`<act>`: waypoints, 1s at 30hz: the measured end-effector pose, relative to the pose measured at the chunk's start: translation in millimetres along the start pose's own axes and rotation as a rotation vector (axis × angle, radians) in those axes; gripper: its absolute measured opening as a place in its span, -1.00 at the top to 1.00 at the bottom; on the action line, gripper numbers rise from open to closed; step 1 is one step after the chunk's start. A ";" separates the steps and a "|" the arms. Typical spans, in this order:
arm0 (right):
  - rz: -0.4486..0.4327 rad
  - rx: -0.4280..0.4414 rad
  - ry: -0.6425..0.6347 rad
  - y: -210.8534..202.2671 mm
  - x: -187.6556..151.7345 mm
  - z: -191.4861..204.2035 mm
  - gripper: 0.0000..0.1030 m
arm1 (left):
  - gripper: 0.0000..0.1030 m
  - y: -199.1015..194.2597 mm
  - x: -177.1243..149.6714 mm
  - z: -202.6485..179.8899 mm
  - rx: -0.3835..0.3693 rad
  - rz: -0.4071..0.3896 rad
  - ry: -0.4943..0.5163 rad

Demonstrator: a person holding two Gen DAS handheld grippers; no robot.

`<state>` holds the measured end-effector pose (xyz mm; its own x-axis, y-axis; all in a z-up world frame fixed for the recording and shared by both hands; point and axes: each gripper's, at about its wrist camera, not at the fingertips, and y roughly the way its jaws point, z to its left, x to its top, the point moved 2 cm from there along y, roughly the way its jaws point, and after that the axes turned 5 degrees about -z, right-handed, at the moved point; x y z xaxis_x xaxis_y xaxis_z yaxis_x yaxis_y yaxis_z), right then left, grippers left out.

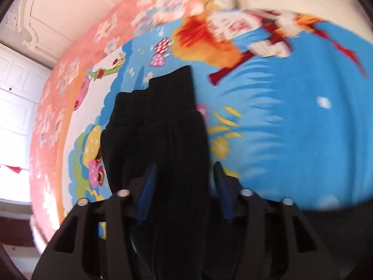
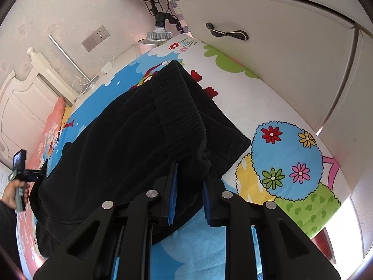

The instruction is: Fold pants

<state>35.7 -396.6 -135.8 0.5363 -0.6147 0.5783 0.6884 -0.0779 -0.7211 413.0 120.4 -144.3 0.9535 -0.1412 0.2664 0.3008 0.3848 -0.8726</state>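
The right gripper pinches the ribbed waistband of the black pants, blue pads closed on the cloth. The left gripper clamps a hanging black fold of them. They lie across a bright cartoon bedsheet, beside a white wardrobe with a curved handle.

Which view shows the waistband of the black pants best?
The right wrist view: it is sharp, and the ribbed waistband runs up from the right gripper across the pants. The left wrist view is blurred; there the pants show only as a dark shape, with no waistband to make out.
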 end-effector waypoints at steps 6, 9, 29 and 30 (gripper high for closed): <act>-0.014 0.084 -0.049 -11.4 29.4 18.0 0.71 | 0.86 -13.7 39.5 66.9 -0.152 0.021 -0.243; -0.096 0.148 -0.078 -25.6 68.2 38.4 0.73 | 0.86 -81.3 40.4 165.3 -0.367 -0.232 -0.590; 0.004 0.036 -0.088 -11.6 29.0 -2.9 0.73 | 0.47 21.9 -355.4 273.0 -0.790 -0.251 -1.188; 0.003 0.034 -0.098 -10.9 29.8 -1.0 0.73 | 0.47 23.8 -355.1 274.7 -0.801 -0.247 -1.196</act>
<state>43.7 -414.9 -111.0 0.5820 -0.5353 0.6121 0.7022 -0.0488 -0.7103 87.4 430.2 -147.2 0.4483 0.8534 0.2660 0.7454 -0.1926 -0.6382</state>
